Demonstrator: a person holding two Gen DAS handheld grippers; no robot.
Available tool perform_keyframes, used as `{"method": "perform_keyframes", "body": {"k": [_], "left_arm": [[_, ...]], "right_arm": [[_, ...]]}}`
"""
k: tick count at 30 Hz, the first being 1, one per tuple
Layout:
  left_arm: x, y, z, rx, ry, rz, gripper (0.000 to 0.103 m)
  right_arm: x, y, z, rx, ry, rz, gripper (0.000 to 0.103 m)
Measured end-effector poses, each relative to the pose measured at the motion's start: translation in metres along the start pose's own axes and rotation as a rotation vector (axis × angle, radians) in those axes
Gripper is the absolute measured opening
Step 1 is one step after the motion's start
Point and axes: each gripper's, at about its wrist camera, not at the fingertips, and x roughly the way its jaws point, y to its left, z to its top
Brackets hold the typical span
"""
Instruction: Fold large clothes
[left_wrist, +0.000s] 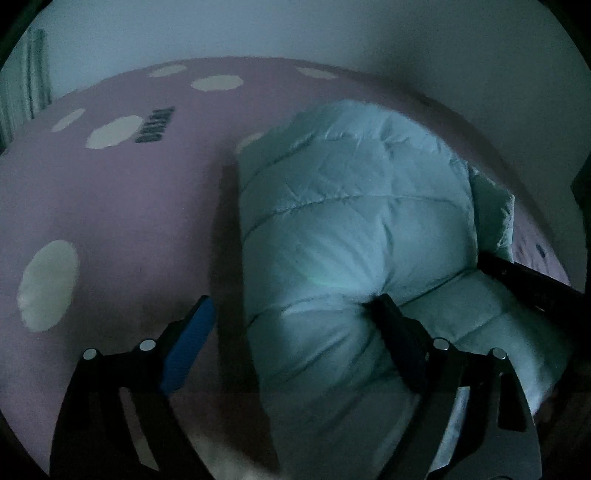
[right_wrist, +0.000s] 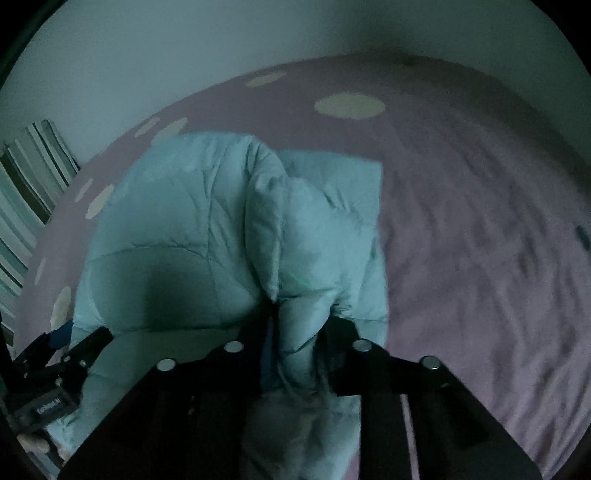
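Right wrist view: right tongs (right_wrist: 295, 332) pinch puffer jacket (right_wrist: 177, 229) fold at 6 o'clock; left tongs (left_wrist: 291, 328) wide, one finger dents it. Fold mid-carry over bed (right_wrist: 480, 221); next, lay flat, release.

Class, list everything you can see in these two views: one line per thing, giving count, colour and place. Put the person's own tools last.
Jacket: one, pale blue, quilted and puffy, bunched up on the bed.
Bed: one, pink cover with cream dots, filling both views under the jacket.
Wall: one, pale, behind the bed.
Striped cloth: one, light and dark stripes, at the bed's far-left edge.
Left claw: one, black with blue pads, open around a jacket bulge.
Right claw: one, black, pinching a jacket fold.
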Motion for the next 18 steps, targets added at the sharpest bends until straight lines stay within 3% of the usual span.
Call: {"method": "perform_keyframes", "body": {"k": [4, 7, 10, 18], "left_arm": [[-0.044, 0.006, -0.013, -0.023, -0.081, -0.006, 0.087], [-0.058, 0.001, -0.024, 0.000, -0.109, -0.006, 0.087], [-0.054, -0.006, -0.033, 0.033, -0.092, -0.006, 0.087], [-0.015, -0.013, -0.042, -0.004, 0.027, -0.018, 0.087]], "right_arm": [[-0.059, 0.009, -0.014, -0.019, -0.134, -0.020, 0.027], [-0.088, 0.028, -0.031, -0.083, -0.189, 0.025, 0.027], [-0.088, 0.041, -0.049, -0.151, -0.160, 0.056, 0.026], [-0.026, 0.023, -0.069, -0.145, -0.041, -0.028, 0.025]]}}
